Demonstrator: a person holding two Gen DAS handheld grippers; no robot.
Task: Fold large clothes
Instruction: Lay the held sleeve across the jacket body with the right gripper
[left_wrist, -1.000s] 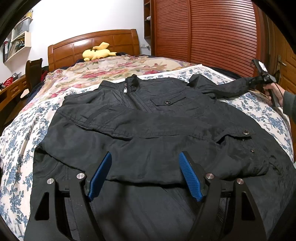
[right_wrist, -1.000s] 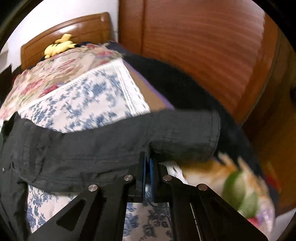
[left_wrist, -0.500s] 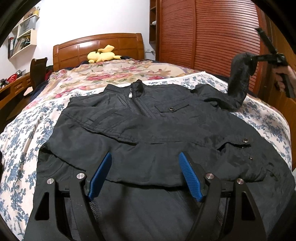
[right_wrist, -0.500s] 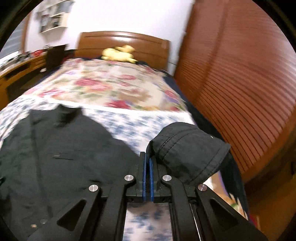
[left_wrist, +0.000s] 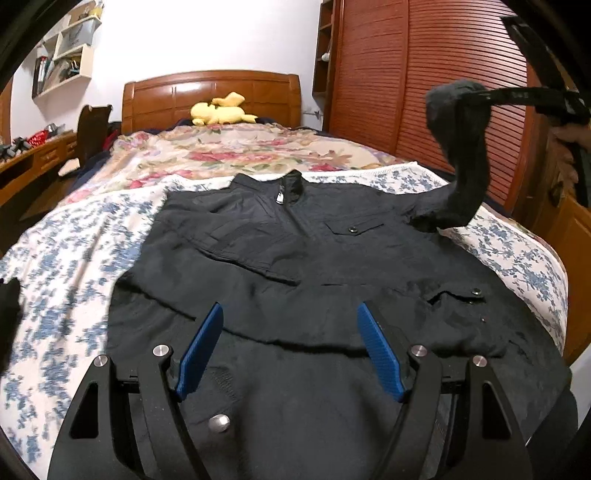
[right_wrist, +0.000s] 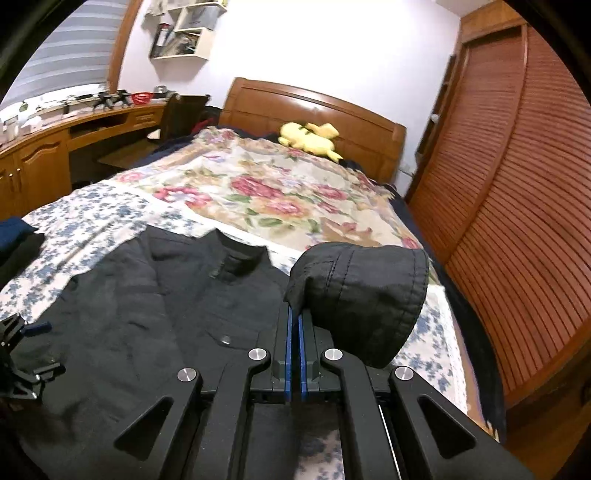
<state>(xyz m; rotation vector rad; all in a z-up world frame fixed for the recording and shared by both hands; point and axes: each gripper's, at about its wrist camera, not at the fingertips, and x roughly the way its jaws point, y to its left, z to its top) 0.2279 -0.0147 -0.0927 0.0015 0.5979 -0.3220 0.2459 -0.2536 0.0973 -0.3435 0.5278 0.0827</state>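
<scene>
**On the bed: jacket spread flat, one sleeve lifted**

Nearest the left wrist camera, the left gripper (left_wrist: 290, 345) hangs just above the lower part of the black jacket (left_wrist: 314, 280), its blue pads (left_wrist: 201, 349) spread wide with nothing between them. Whether the tips touch the cloth cannot be told. The jacket lies face up on a blue-flowered sheet (left_wrist: 62, 273), hem toward the camera, collar and zip pull away from it, with snap-buttoned pockets on the chest and near the hem.

In the right wrist view, the right gripper (right_wrist: 294, 314) is clenched on the cuff of the jacket's sleeve (right_wrist: 362, 291); the cuff bulges up and to the right of the closed blue pads. From the left wrist view the same sleeve (left_wrist: 461, 166) rises off the bed from the shoulder at the jacket's far right corner, standing up in the air to the gripper, with part of a hand visible at the picture's right edge.

Beyond the jacket lies a quilt (right_wrist: 258, 184) with red flowers, then a yellow plush toy (left_wrist: 221, 112) at the wooden headboard (left_wrist: 210, 92). A slatted wooden wardrobe (left_wrist: 443, 74) runs along the right side of the bed, and a wooden desk (right_wrist: 55, 147) with a chair stands at the left under wall shelves.
</scene>
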